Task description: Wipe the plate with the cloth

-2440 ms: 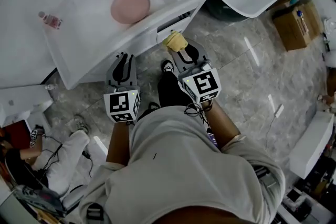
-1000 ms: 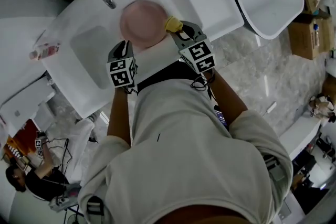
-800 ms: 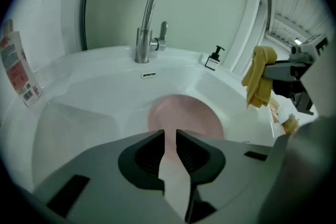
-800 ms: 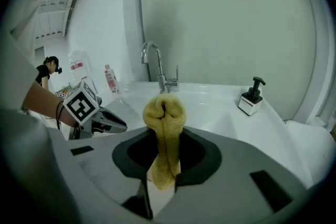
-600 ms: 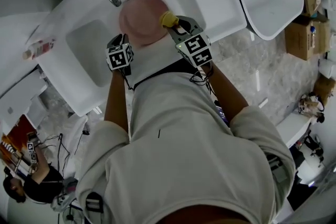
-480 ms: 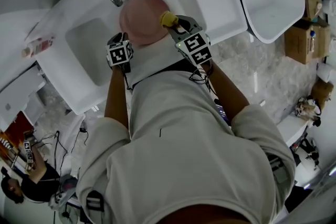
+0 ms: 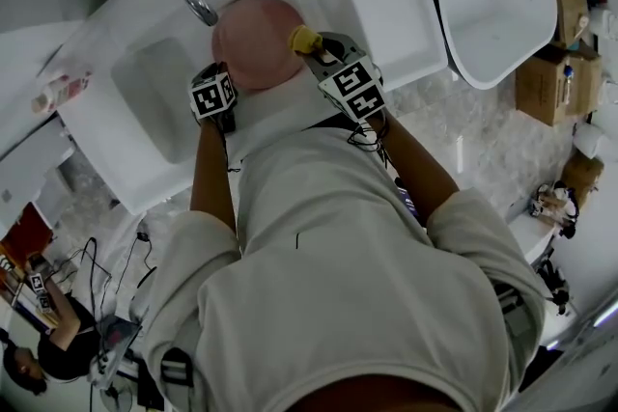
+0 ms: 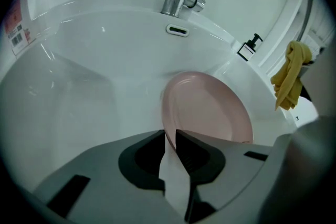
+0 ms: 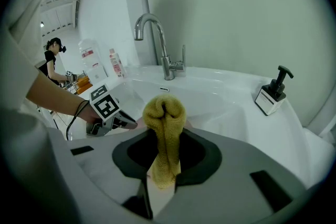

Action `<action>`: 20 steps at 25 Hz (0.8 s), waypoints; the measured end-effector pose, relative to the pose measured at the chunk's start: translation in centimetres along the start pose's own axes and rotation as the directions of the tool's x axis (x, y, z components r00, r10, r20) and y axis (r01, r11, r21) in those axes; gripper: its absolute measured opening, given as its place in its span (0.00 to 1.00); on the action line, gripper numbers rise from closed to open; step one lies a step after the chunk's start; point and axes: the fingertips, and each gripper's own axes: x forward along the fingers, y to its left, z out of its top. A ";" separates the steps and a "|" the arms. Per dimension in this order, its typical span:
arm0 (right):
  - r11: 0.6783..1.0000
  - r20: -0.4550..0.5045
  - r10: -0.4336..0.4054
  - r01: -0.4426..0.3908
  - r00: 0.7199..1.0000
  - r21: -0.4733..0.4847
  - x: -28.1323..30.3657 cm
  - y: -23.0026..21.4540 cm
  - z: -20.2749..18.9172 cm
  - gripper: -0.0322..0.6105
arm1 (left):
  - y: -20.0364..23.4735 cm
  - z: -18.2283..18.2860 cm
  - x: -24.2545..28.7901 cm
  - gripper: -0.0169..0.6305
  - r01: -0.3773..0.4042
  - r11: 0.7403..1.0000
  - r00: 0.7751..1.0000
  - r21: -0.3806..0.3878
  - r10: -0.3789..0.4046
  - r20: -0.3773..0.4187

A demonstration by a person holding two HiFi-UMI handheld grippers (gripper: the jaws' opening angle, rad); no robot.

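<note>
**Rim lined up, cloth ready**

Left gripper (image 8: 168,134): jaws slightly spread, with the pink plate (image 8: 210,107) rim between the tips at its 7 o'clock, not clamped. Right gripper (image 9: 165,134) pinches the yellow cloth (image 9: 164,113) at the plate's 3 o'clock. The plate leans in the sink (image 8: 94,60). Clamp the rim first, then press the cloth flat. A second ago both grippers were higher and the left was short of the rim.

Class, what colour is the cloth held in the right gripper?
Mustard yellow; the right gripper view shows the cloth best.
</note>
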 end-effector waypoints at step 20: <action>1.000 -0.150 0.013 -0.017 0.989 -0.026 3.8 -2.8 -1.4 0.18 | -4.5 3.9 -7.2 0.11 0.064 0.990 0.984 0.129 -0.084 0.158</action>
